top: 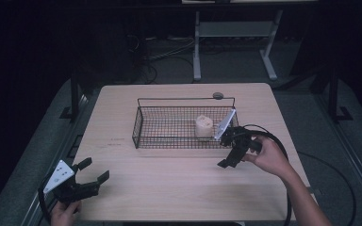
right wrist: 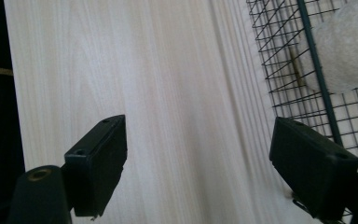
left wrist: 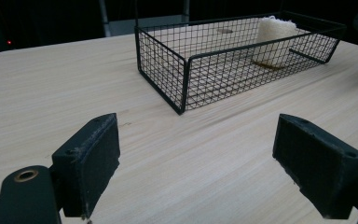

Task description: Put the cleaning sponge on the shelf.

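A: Where do we stand?

B: Our left gripper [top: 88,177] rests at the near-left counter [top: 169,183] corner, jaws wide, empty. Our right gripper [top: 232,151] hovers just outside the wire basket [top: 143,123] at its right end, jaws also wide, holding nothing.

A: And the pale, fuzzy roll [top: 204,126]?

B: Inside the basket's right end, standing upright, long axis vertical, flat top facing up.

A: Risks?

B: We could snag a jaw on the rim, drag the basket, or topple the roll.

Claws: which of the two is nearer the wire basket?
The right claw, just off the basket's front right corner; the left claw hangs near the table's front left edge.
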A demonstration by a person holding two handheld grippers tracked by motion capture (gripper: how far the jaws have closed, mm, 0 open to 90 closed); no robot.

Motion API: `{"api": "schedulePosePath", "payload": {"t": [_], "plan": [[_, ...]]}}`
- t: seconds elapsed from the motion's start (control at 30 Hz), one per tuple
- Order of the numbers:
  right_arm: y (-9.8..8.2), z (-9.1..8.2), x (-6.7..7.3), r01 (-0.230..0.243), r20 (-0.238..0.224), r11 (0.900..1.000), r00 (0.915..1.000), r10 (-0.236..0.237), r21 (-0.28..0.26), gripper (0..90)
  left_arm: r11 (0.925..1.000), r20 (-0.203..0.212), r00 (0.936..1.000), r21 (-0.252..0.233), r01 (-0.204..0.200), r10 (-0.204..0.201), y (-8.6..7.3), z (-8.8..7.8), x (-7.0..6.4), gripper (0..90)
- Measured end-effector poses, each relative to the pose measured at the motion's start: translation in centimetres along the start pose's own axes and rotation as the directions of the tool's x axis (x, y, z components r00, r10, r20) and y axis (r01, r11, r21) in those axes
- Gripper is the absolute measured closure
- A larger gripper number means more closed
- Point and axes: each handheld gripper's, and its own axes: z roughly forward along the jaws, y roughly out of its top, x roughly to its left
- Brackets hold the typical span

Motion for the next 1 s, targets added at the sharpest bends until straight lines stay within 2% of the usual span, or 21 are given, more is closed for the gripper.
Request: {"api": "schedulePosePath", "payload": {"t": [0.1,0.3,0.4,0.47,0.9,1.0], "plan": [[-0.2,0.2,0.3,0.003,0.002,1.000,1.0000,-0.003,0.014,18.0,1.0000,0.002,1.0000,0.001,-0.001,0.001,0.0,0.0,0.0,13.9],[-1.1,0.2,1.1,0.002,0.005,1.000,1.0000,-0.002,-0.007,18.2,1.0000,0.001,1.0000,-0.001,0.000,0.000,0.0,0.0,0.0,14.0],[-1.3,0.1,1.3,0.000,0.012,1.000,0.9999,0.000,0.000,18.2,1.0000,0.001,1.0000,0.001,-0.001,0.001,0.0,0.0,-0.1,14.0],[-1.8,0.1,1.5,-0.002,0.012,1.000,0.9999,0.002,-0.018,18.2,1.0000,0.002,1.0000,0.005,-0.006,0.006,0.0,0.1,-0.1,13.9],[-4.3,1.0,2.2,-0.042,-0.014,0.999,0.9990,0.041,-0.032,17.7,1.0000,0.006,1.0000,0.005,-0.005,0.005,0.1,0.2,-0.2,13.9],[-4.9,0.9,2.4,-0.052,-0.006,0.998,0.9987,0.052,-0.041,17.6,1.0000,0.006,1.0000,0.003,-0.003,0.003,0.1,0.2,-0.2,13.9]]}}
